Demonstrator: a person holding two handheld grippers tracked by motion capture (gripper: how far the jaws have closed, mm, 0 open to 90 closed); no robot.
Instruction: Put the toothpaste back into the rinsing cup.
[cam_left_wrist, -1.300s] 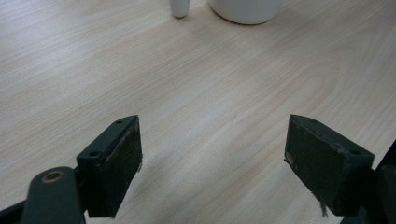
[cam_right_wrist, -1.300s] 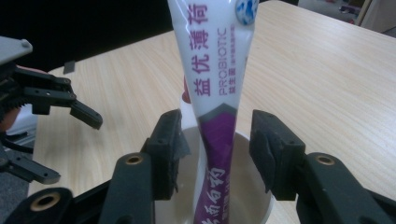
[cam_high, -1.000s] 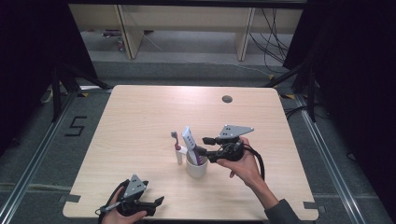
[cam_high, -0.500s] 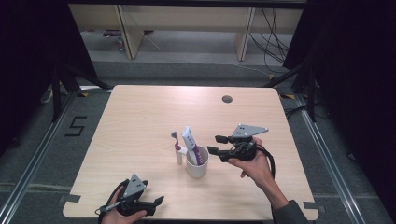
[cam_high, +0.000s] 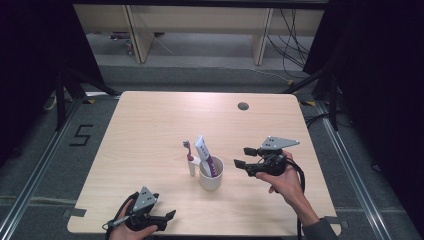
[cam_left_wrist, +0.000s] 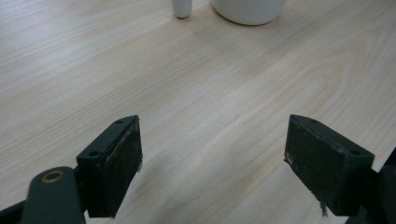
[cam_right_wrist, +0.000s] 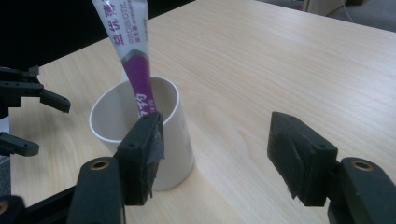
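One white cup is seen near the table's middle, w/ one purple-and-white toothpaste tube stood tilted inside it. One toothbrush, pink-headed, is stood upright just beside the cup, on its left in the high view. Two grippers are counted. The right gripper is held just right of the cup, apart from it; jaws have just been opening, nothing is gripped between them. The left gripper is kept at the near table edge, jaws spread, empty. Vs. the earlier frame: the right gripper was up against the cup's rim, now it's been drawn back rightward; cup, tube and toothbrush are unmoved.
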